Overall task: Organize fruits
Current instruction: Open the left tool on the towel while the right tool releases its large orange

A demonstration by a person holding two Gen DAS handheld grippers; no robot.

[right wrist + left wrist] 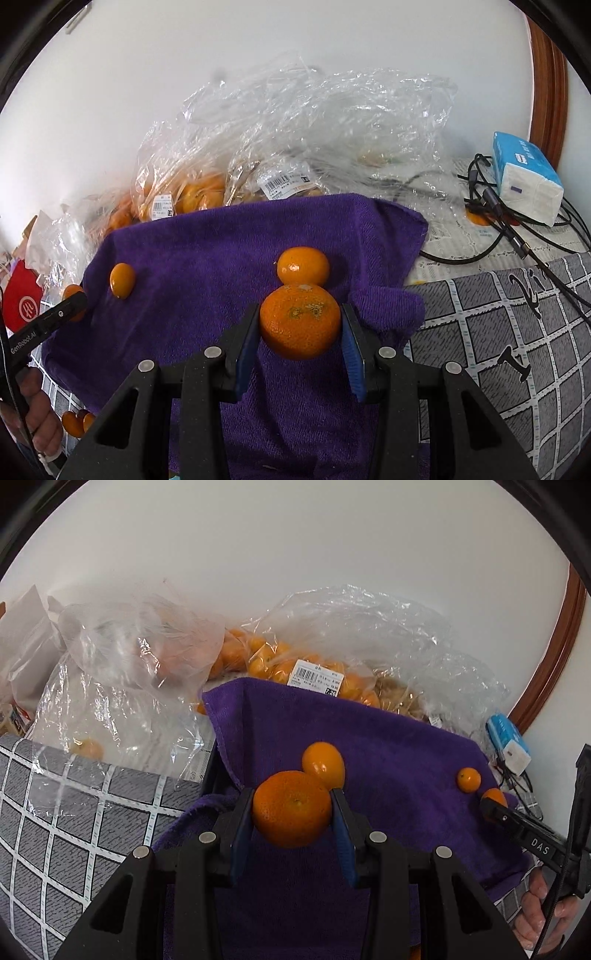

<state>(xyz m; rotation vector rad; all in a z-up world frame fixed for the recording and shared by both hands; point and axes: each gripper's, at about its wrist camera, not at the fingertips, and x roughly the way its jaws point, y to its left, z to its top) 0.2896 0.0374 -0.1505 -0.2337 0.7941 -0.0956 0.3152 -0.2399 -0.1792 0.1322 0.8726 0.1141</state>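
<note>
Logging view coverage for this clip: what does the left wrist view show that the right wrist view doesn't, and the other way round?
Only the left wrist view shows the near-empty clear bag holding a single orange on the grey grid cloth.

Only the right wrist view shows the red packet, the loose black cables, and small fruits below the towel's near edge.

Both show the purple towel, bagged oranges with barcode labels, the blue tissue pack, and each view's own tongs shut on an orange.

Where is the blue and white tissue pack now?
In the right wrist view, the blue and white tissue pack lies at far right near the wall, upon black cables, beyond the purple towel.
</note>
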